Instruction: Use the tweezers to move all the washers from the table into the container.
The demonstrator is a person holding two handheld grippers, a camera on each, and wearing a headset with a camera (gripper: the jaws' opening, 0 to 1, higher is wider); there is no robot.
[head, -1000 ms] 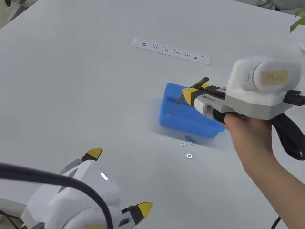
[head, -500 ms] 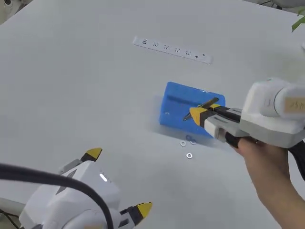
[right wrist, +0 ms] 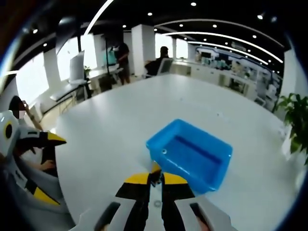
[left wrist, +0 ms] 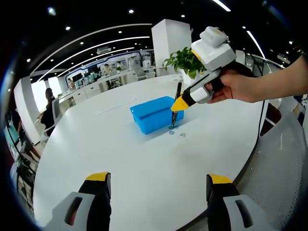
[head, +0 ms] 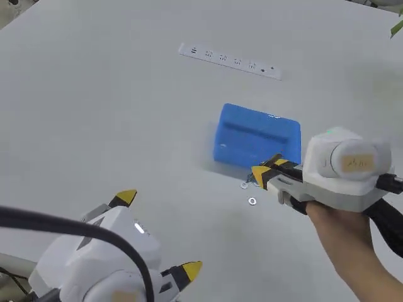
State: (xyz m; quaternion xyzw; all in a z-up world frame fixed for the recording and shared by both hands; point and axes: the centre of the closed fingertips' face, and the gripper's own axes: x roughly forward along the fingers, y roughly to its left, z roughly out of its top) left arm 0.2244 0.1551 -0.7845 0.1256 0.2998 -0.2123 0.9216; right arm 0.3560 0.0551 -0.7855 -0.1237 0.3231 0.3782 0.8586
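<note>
Right gripper [head: 259,174] jaws clenched on tweezers [left wrist: 178,90], tips down at washers [head: 252,201] on surface [head: 126,113] just near of container [head: 221,135]. At least two washers not yet moved. Left gripper [head: 158,234] jaws released, near-left.

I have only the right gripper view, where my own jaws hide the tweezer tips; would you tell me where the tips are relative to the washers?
Observer: In the left gripper view the tweezers point down, with their tips right at the first washer, beside the blue container. I cannot tell whether they touch it.
Operator: Thank you. Is that the only washer on the table?
Observer: No. The head view shows a second washer lying apart from the first, further from the container.
Operator: And where is the left gripper?
Observer: The left gripper is open and holds nothing, well back from the container.
</note>
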